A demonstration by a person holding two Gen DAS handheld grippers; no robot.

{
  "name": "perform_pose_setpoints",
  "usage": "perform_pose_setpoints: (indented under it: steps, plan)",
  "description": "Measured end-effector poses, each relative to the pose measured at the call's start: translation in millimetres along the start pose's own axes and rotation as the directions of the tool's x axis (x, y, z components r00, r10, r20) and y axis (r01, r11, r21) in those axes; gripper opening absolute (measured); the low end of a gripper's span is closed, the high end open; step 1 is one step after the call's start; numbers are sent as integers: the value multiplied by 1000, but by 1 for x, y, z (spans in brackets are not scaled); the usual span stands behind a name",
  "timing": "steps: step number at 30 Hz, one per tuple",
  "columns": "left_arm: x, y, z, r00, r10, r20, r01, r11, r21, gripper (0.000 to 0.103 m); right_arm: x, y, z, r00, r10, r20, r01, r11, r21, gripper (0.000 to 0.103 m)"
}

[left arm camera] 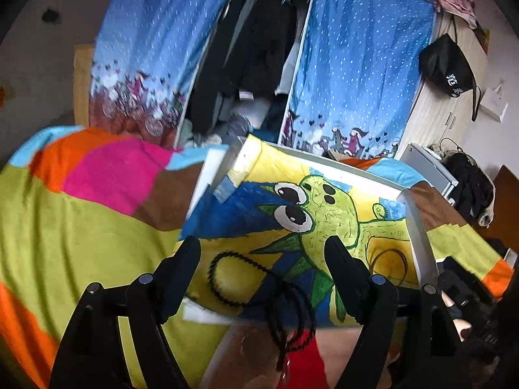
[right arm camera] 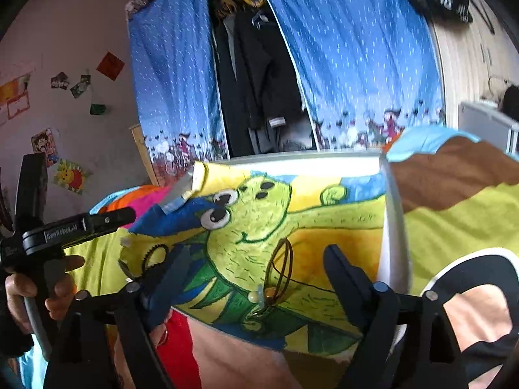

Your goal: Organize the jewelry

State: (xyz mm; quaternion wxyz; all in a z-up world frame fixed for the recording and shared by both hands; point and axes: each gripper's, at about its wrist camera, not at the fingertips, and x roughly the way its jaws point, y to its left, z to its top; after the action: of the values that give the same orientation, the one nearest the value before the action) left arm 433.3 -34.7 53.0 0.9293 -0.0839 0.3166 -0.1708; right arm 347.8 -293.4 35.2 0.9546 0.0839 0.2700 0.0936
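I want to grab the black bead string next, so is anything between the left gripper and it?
Nothing visible blocks it. The left gripper hangs open right over the black bead string, which lies loose on the painted tray between the jaws. Its near end trails off the tray edge.

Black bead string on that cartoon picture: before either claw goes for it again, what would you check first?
1. Left gripper open: ok.
2. Right gripper open: ok.
3. Black bead string free of both grippers: ok.
4. Bead string fully on the tray: not ok, its near end hangs over the edge.
5. Thin brown cord lying apart from the beads: ok.
6. Cord's clasp fastened: cannot tell.
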Motion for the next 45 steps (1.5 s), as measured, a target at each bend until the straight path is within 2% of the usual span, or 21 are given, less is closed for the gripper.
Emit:
perform_pose_setpoints:
  steps: [1, 2, 4, 6, 12, 17, 26, 34, 41, 44, 45]
  plan:
    - [-7, -1, -2, 1000, 8, 14, -9, 1000, 11, 77, -5, 2, 0, 1000, 0, 11, 0, 1000, -4, 90]
    - [-19, -4, -4, 999, 24, 36, -25, 999, 22, 86, -12, 5, 0, 1000, 4, 26, -4, 1000, -6, 91]
    - [-42, -7, -10, 994, 50, 92, -53, 998, 28, 97, -24, 10, 1, 998, 13, 53, -12, 1000, -8, 95]
    - [-64, -10, -15, 989, 67, 135, -72, 997, 36, 97, -40, 17, 3, 996, 22, 83, -21, 1000, -13, 97]
    - [-125, -22, -36, 976, 112, 186, -128, 989, 76, 97, -87, 42, 4, 987, 53, 152, -47, 998, -42, 103]
    - [-169, -26, -66, 973, 133, 188, -153, 984, 94, 97, -128, 63, -5, 982, 54, 179, -41, 997, -73, 103]
    - [-207, -17, -148, 990, 134, 49, -138, 988, 73, 97, -165, 78, -60, 993, 80, 89, -69, 990, -121, 103]
    - [-198, -13, -207, 988, 129, -89, -122, 989, 81, 97, -162, 73, -129, 995, 82, -48, -89, 984, -153, 103]
    - [-172, -11, -237, 973, 116, -197, -96, 990, 106, 97, -137, 63, -163, 978, 133, -158, -151, 983, -106, 103]
    - [-160, -12, -245, 968, 110, -228, -80, 987, 137, 96, -120, 57, -171, 960, 191, -203, -205, 977, -50, 103]
    - [-157, -12, -246, 966, 104, -236, -71, 987, 143, 96, -113, 57, -172, 953, 208, -219, -221, 975, -37, 100]
